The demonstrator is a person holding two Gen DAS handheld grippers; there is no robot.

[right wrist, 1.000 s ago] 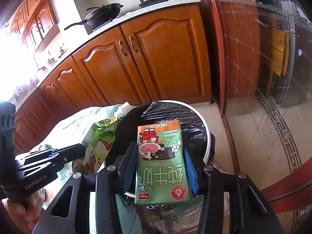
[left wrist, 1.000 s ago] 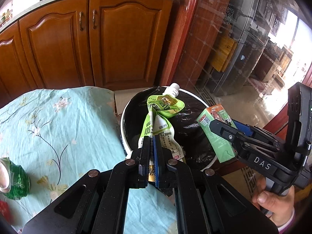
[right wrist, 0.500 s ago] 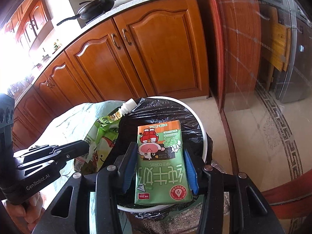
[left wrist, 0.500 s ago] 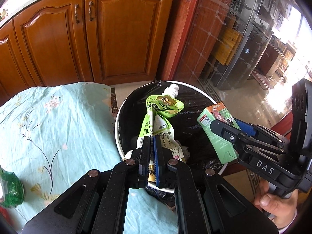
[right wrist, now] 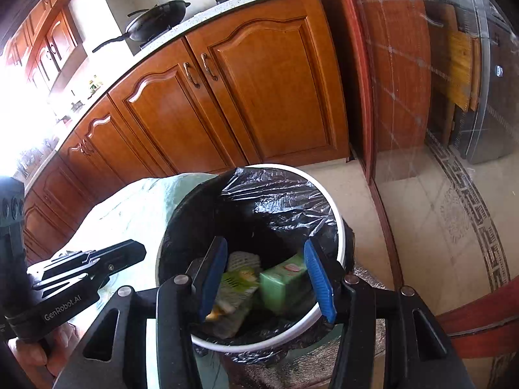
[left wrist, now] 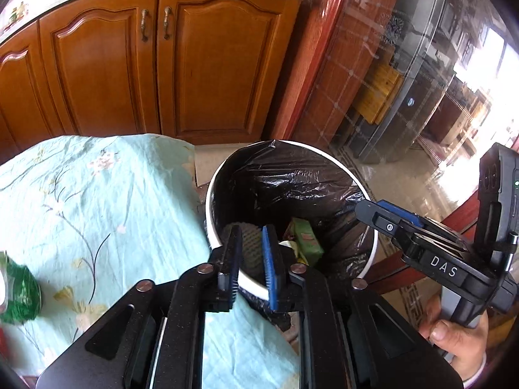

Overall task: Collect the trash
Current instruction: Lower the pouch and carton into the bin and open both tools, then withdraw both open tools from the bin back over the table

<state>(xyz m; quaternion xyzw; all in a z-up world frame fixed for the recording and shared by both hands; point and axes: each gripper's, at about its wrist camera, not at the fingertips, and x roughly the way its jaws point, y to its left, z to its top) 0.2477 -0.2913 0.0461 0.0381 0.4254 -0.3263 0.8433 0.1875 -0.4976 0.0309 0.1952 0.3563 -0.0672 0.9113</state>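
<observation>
Carton [right wrist: 280, 283] and pouch [right wrist: 235, 287] lie in the lined bin [right wrist: 337, 227], below both grippers. Left gripper [left wrist: 253, 261] and right gripper [right wrist: 264, 275] jaws are opening, spread with nothing between them

Down in the bin [right wrist: 327, 209] the green carton [right wrist: 280, 283] and pouch [right wrist: 236, 283] are motion-blurred, their print unreadable, while the green can [left wrist: 18, 287] is cut by the left edge.

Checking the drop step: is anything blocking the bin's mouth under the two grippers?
Nothing visible. The bin is open-topped; carton and pouch already lie inside. Left gripper and right gripper are opening, nothing between them.
</observation>
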